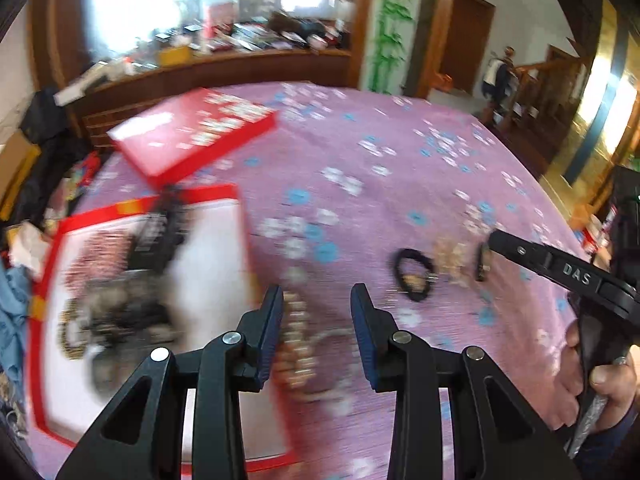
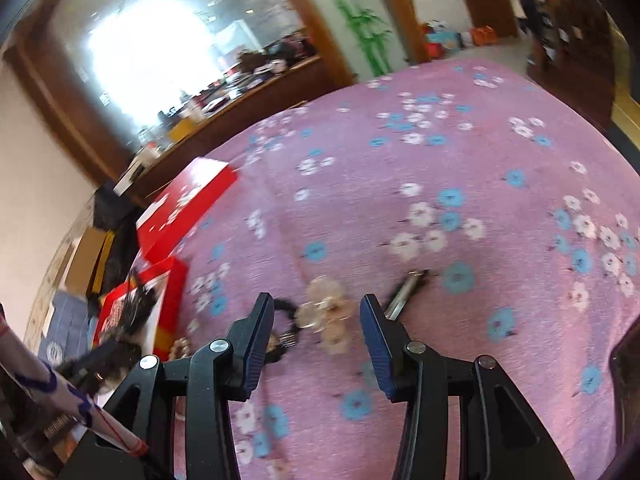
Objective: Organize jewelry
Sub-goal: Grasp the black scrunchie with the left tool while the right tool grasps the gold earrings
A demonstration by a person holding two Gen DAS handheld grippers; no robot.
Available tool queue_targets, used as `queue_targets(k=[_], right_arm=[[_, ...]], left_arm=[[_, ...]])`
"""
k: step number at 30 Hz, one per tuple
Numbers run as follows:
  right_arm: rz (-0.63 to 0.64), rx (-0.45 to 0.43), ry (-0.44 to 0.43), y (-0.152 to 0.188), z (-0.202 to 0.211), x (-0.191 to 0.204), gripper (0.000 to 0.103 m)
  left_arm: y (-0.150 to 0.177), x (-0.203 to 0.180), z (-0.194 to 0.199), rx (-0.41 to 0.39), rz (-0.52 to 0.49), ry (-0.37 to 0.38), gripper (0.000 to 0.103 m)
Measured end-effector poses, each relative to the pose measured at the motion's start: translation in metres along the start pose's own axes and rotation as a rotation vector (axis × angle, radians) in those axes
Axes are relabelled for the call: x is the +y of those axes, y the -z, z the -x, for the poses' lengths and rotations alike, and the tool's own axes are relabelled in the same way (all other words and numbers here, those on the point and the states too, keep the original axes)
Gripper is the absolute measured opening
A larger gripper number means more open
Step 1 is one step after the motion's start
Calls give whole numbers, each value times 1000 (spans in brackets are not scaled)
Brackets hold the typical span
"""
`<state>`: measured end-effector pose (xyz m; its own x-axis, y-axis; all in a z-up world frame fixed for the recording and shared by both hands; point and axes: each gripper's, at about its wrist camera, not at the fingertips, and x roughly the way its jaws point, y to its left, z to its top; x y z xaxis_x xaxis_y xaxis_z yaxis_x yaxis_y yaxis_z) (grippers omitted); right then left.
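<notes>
My left gripper [image 1: 318,300] is open, low over the pink flowered cloth [image 1: 360,184]. A beige bead bracelet [image 1: 296,344] lies between its fingers, close to the left one. To its left stands an open red-rimmed box [image 1: 240,208] with several dark and beaded pieces inside. My right gripper [image 2: 318,308] is open over a pale flower-shaped hair clip [image 2: 326,312]. A black hair tie [image 2: 282,320] lies by its left finger, a dark metal clip [image 2: 406,286] by its right one. In the left wrist view the black hair tie [image 1: 414,276] and pale clip [image 1: 452,256] lie to the right, by the right gripper's finger [image 1: 560,268].
A red box lid [image 1: 192,132] lies tilted behind the open box, also in the right wrist view [image 2: 188,208]. A wooden counter [image 1: 224,68] with clutter runs along the back. The bed edge drops to the floor at left and right. A person stands far right near wooden stairs [image 1: 532,84].
</notes>
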<state>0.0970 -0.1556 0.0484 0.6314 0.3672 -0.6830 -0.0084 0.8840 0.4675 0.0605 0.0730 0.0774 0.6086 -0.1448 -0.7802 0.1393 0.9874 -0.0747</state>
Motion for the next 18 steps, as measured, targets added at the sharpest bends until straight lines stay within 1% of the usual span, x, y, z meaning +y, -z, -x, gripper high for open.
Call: queue_targets(k=[3, 6, 8, 10, 13, 14, 15, 17, 18], right_arm=[[-53, -3, -3, -4, 2, -13, 49], [-88, 3, -6, -5, 4, -21, 49], [-102, 3, -10, -6, 5, -25, 49], [-109, -1, -11, -7, 6, -26, 49], [-120, 2, -29, -7, 7, -26, 49], [-123, 2, -32, -6, 7, -27, 49], [-122, 3, -35, -6, 8, -26, 49], [-120, 1, -38, -7, 9, -26, 49], [-118, -2, -38, -7, 10, -25, 49]], left_arm=[[-12, -24, -34, 78, -14, 45, 33], [-19, -42, -67, 159, -20, 64, 33], [-22, -49, -81, 179, -27, 65, 32], [-25, -52, -95, 197, -24, 44, 32], [-28, -55, -113, 219, -19, 33, 31], [-29, -56, -115, 210, -25, 18, 30], [-31, -58, -117, 203, -34, 4, 25], [-33, -59, -120, 196, -34, -3, 9], [-32, -60, -120, 192, -33, -5, 6]])
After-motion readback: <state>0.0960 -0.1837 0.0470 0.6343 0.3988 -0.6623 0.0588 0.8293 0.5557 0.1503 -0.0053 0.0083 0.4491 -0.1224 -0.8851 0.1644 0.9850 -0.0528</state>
